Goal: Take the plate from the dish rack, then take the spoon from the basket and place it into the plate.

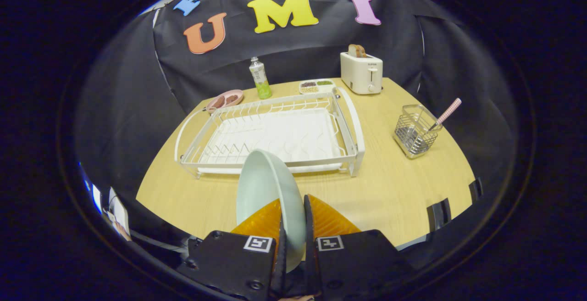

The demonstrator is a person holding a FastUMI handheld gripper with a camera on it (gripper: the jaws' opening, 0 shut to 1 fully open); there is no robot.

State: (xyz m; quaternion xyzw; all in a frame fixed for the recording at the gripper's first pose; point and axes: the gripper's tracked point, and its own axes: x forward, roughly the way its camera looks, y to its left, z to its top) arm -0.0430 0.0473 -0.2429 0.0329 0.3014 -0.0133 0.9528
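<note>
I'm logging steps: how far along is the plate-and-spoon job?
Done: the white wire dish rack stands empty. In hand: the gripper is clamped on the pale green plate, held on edge above the wooden table. Left: the pink-handled spoon sits in the wire basket.

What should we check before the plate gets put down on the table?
1. Grip: the gripper has both fingers pressed on the plate, held on edge. Ok.
2. Plate out of the dish rack: it is lifted in front of the rack. Ok.
3. Landing spot: bare table beside the fingers, ahead of the rack. Ok.
4. Spoon waiting: it stands in the basket, handle leaning out. Ok.
5. Plate flat enough to set down: it stands almost upright. Not ok.
6. Firmness of grip: cannot tell.
</note>
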